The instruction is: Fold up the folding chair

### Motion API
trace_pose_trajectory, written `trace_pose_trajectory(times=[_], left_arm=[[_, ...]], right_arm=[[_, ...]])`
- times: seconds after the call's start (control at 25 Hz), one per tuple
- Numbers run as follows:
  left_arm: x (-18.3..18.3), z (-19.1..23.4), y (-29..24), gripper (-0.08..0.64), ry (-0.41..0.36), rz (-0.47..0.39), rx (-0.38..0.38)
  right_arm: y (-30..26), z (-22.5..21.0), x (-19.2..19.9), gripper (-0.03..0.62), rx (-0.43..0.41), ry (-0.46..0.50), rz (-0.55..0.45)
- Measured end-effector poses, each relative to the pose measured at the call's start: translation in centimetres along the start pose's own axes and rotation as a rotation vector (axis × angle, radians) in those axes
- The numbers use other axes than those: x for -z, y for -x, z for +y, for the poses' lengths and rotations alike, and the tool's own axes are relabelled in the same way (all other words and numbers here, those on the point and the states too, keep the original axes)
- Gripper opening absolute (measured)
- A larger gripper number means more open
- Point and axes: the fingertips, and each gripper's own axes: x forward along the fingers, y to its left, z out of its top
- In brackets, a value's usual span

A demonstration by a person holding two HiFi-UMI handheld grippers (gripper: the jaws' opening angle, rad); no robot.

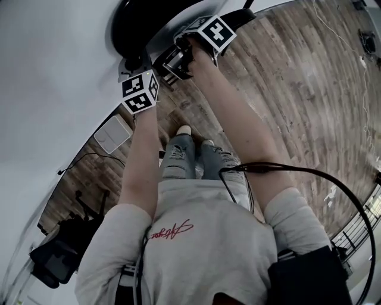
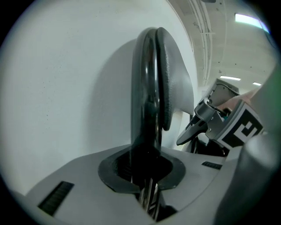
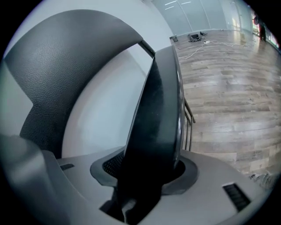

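The black folding chair (image 1: 140, 18) stands nearly flat against a white wall at the top of the head view. My left gripper (image 1: 136, 64) is shut on the chair's black frame tube (image 2: 147, 88), with the padded backrest (image 2: 171, 74) just right of the tube. My right gripper (image 1: 162, 58) straddles the edge of the seat (image 3: 158, 110). The seat sits between its jaws, and a gap shows beside one ribbed pad (image 3: 109, 163), so it is open. The backrest (image 3: 66, 57) curves off to the left in the right gripper view. The right gripper (image 2: 195, 129) also shows in the left gripper view.
Wooden floor (image 1: 297, 89) runs to the right, with thin cables (image 3: 197, 41) far off. A white flat panel (image 1: 112, 134) lies by the wall. Black equipment (image 1: 59, 250) sits at lower left. The person's feet (image 1: 184, 130) stand close to the chair. Chair leg rods (image 3: 189, 127) hang below the seat.
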Motion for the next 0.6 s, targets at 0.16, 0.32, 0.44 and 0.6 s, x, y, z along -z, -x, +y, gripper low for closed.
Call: trace_pose_trajectory(times=[0.16, 0.32, 0.44, 0.6], left_arm=[[0.4, 0.0, 1.4, 0.13, -0.044, 0.014, 0.053], [0.6, -0.2, 2.8, 0.159, -0.043, 0.0, 0.077], [0.8, -0.2, 3.7, 0.183, -0.045, -0.003, 0.074], [0.6, 0.0, 4.6, 0.183, -0.03, -0.016, 0.056]], right_arm=[[1.5, 0.4, -1.1, 0.209, 0.011, 0.155, -0.106], [3.2, -0.2, -1.4, 0.227, 0.014, 0.181, -0.175], [4.8, -0.5, -1.8, 0.227, 0.01, 0.19, -0.229], [5.6, -0.6, -1.7, 0.225, 0.001, 0.163, -0.23]])
